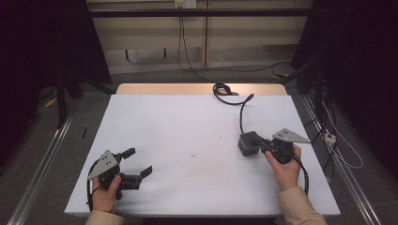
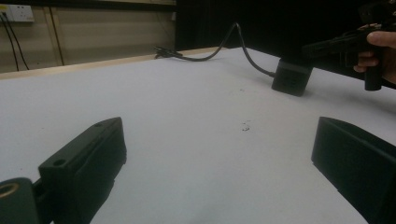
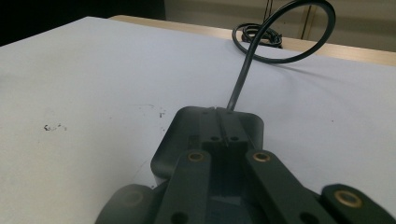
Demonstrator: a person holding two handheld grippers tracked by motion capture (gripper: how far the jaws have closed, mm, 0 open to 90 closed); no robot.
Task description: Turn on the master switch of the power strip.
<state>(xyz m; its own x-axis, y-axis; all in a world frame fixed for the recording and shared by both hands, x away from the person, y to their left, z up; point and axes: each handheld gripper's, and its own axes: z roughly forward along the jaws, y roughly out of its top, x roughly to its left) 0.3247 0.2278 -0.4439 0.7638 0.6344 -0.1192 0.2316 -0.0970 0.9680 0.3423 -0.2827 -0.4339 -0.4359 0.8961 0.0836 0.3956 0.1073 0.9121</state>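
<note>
A white bench (image 1: 187,140) seen from above, with a person's 2 hands each holding a black gripper. The task's thing is a dark power adapter (image 1: 248,143), a small rounded block, lying on the bench at about 3 o'clock from the centre, with its cord (image 1: 241,112) running away toward 12 o'clock and ending in a coil (image 1: 224,89) at the far edge. The right gripper (image 1: 261,143) is at the adapter: in the right gripper view its 2 jaws are drawn together over the top of the block (image 3: 210,135), pointing along the line of the cord (image 3: 240,84), and they appear to pinch a narrow raised part there, though the contact itself is partly hidden. The left gripper (image 1: 139,162) rests low at about 8 o'clock, well apart from the adapter, its jaws wide apart and holding nothing; from it the adapter (image 2: 292,77) lies far off toward 1 o'clock. The right hand is clearly the nearer, so any lift or pull would likely fall to it, along the cord's axis.
</note>
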